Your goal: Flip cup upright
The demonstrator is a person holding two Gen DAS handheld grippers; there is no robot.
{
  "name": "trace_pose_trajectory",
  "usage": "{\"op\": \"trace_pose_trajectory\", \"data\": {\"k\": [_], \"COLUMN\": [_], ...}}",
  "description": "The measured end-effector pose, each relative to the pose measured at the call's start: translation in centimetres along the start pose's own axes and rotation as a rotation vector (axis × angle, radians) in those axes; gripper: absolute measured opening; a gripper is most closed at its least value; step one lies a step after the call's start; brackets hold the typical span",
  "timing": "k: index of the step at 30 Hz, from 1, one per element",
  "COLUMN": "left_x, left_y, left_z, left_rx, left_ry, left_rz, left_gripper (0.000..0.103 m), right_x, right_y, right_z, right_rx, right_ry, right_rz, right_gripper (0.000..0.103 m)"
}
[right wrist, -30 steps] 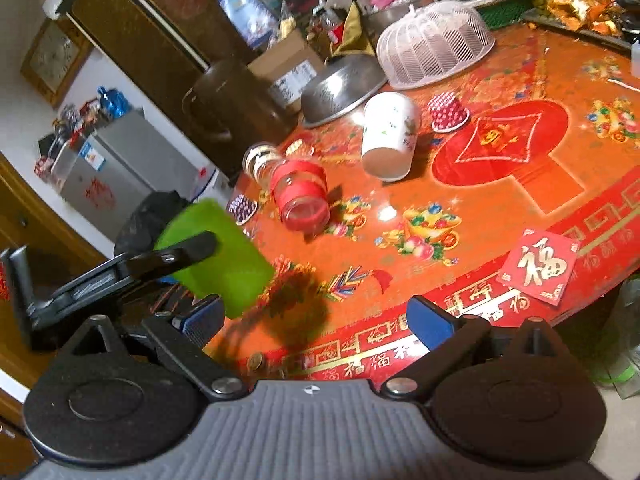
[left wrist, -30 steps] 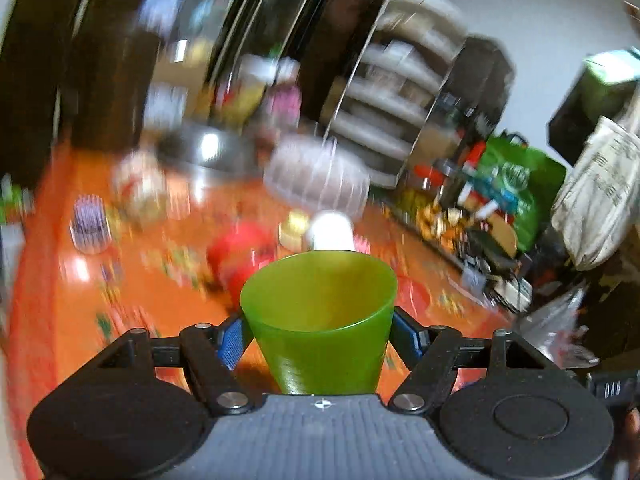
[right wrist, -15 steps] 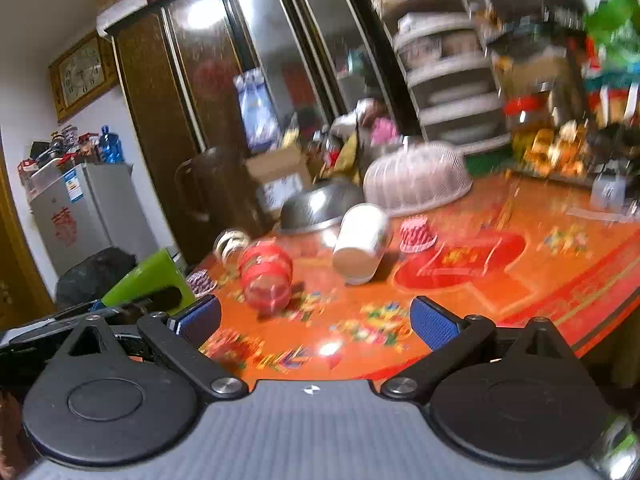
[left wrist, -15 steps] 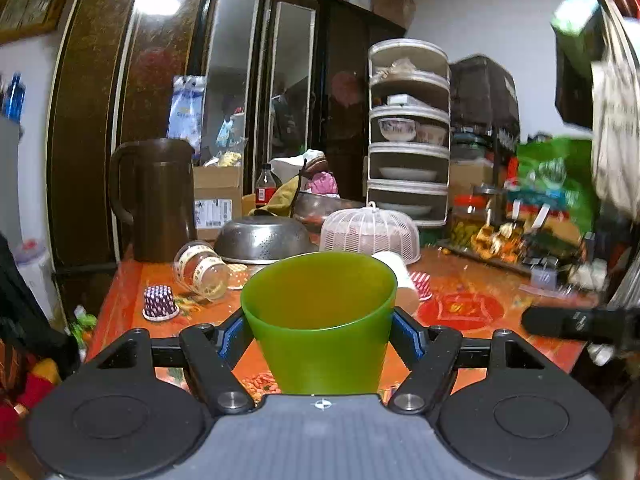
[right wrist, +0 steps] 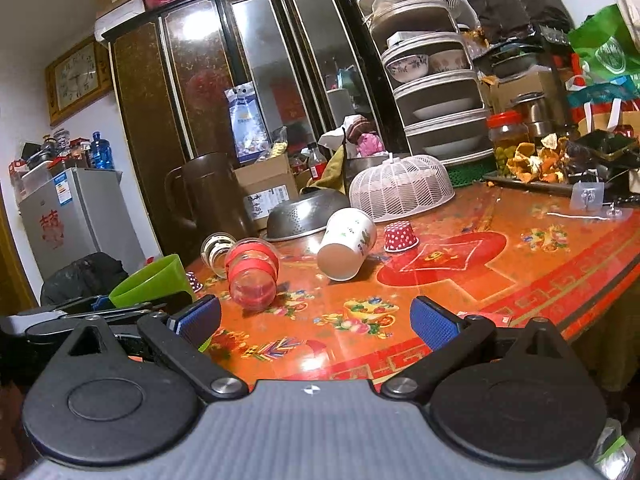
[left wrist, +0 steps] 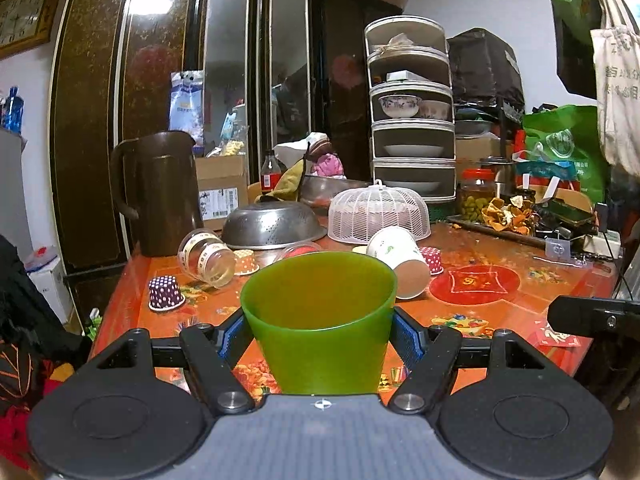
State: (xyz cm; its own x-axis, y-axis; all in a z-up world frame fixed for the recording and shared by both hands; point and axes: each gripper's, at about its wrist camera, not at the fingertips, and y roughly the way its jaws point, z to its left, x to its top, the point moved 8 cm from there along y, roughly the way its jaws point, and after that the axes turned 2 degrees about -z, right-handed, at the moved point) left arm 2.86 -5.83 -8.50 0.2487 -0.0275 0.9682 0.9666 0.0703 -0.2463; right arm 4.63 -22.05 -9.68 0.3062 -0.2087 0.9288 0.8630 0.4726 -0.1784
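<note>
My left gripper (left wrist: 320, 330) is shut on a green plastic cup (left wrist: 320, 320), held mouth-up above the near edge of the orange table (left wrist: 500, 320). The green cup also shows in the right wrist view (right wrist: 152, 282) at the left, held by the left gripper. My right gripper (right wrist: 316, 318) is open and empty above the table's near edge. A white paper cup (right wrist: 346, 244) and a red-banded clear cup (right wrist: 252, 274) lie on their sides mid-table.
A steel colander (left wrist: 274, 226), a white mesh food cover (left wrist: 378, 214), a brown jug (left wrist: 160, 192), a taped clear cup (left wrist: 208, 256) and small dotted cupcake cups (left wrist: 165, 293) stand on the table. A rack of dishes (left wrist: 412, 120) and clutter line the back right.
The left gripper has swung level with the green cup, now mouth-up, and steadied. The right gripper's view has tilted up from the tabletop to a level view.
</note>
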Motion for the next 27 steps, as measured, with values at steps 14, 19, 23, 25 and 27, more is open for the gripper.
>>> {"op": "trace_pose_trajectory", "data": {"k": [14,19,23,25,27], "left_x": [-1.5,-1.4,-1.4,-1.4,-1.5], "left_y": [0.0,-0.1,0.0,0.1,0.2], "left_z": [0.3,0.1,-0.4,-0.5,-0.6], "left_rx": [0.001,-0.002,0.008,0.022,0.016], "left_ry": [0.002,0.023,0.065,0.09,0.099], "left_rz": [0.02,0.02,0.029,0.039,0.042], "left_gripper": [0.075,0.075,0.076,0.08,0.083], "right_x": [-0.6,-0.7,-0.7,-0.7,-0.6], "right_y": [-0.2,-0.1,-0.2,-0.2,-0.2], "right_z": [1.2,1.6,1.7,1.7,1.8], "right_rx": [0.023,0.032,0.036,0.036,0.039], "right_ry": [-0.015,-0.018,-0.021,-0.023,-0.024], "right_rz": [0.017,0.019,0.021,0.02,0.019], "right_gripper": [0.102,0.102,0.102,0.102,0.102]}}
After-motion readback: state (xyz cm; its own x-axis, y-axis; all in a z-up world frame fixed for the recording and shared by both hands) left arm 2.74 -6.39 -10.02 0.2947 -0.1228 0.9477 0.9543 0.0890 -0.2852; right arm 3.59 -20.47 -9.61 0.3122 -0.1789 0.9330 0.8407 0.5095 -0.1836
